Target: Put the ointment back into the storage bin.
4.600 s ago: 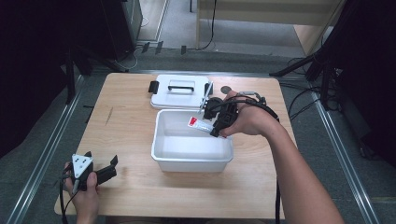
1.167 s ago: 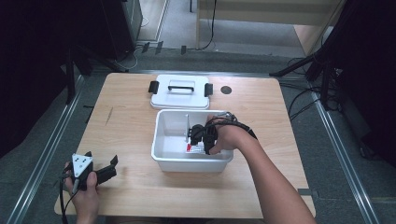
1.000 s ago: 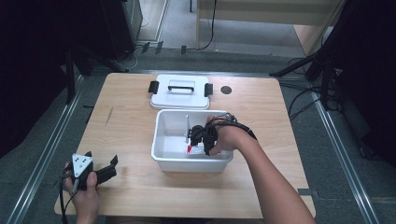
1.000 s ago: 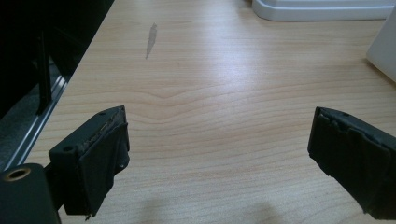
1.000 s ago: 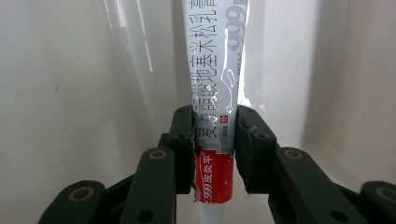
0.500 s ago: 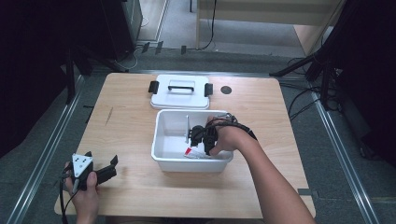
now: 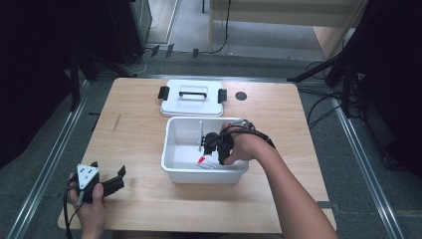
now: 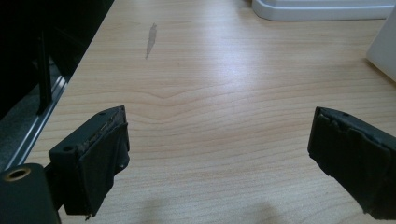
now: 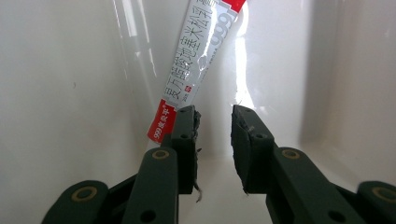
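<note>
A white plastic bin [image 7: 171, 149] stands open at the table's middle. Inside it lies a long red-and-white sachet [image 7: 201, 160] [image 9: 196, 65] with printed characters, leaning along the bin's glossy wall. My right gripper [image 7: 213, 145] [image 9: 214, 114] reaches down into the bin. Its jaws are drawn close with a narrow gap and nothing between them. The sachet's red end sits just left of and behind the left jaw. My left gripper [image 7: 117, 178] [image 8: 219, 135] rests at the table's near-left corner, jaws wide apart over bare wood.
The bin's white lid [image 7: 191, 97], with black clips and a handle, lies flat behind the bin. A small dark round spot [image 7: 241, 95] marks the wood beside it. Dark floor and metal rails surround the table.
Since the oldest frame the right gripper has gone from above the bin's far rim down into the bin with the sachet. Over the last second nothing visibly moves.
</note>
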Tool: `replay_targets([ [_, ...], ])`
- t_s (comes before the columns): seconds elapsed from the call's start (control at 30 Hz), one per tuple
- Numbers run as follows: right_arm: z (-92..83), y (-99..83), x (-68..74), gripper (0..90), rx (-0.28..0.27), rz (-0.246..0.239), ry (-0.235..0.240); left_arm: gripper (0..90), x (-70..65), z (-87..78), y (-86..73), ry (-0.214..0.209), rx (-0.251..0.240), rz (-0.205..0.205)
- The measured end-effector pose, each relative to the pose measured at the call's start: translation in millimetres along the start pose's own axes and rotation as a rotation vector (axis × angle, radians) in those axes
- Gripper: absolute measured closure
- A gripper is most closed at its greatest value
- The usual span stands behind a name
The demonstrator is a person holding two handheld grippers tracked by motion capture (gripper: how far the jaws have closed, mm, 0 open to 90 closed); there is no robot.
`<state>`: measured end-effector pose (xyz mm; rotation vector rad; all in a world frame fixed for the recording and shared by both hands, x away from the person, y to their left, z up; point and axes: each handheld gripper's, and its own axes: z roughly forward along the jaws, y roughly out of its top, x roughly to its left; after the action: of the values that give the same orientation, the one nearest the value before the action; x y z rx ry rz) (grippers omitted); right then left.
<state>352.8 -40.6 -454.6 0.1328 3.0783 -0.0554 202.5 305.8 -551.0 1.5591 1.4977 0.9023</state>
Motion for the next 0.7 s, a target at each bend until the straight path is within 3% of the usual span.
replay_targets([
  [0.7,-41.5,-12.0,-1.6,69.2,-0.059,0.015,-0.007,5.8,-0.1,0.2,0.0,0.001,-0.001,0.004],
])
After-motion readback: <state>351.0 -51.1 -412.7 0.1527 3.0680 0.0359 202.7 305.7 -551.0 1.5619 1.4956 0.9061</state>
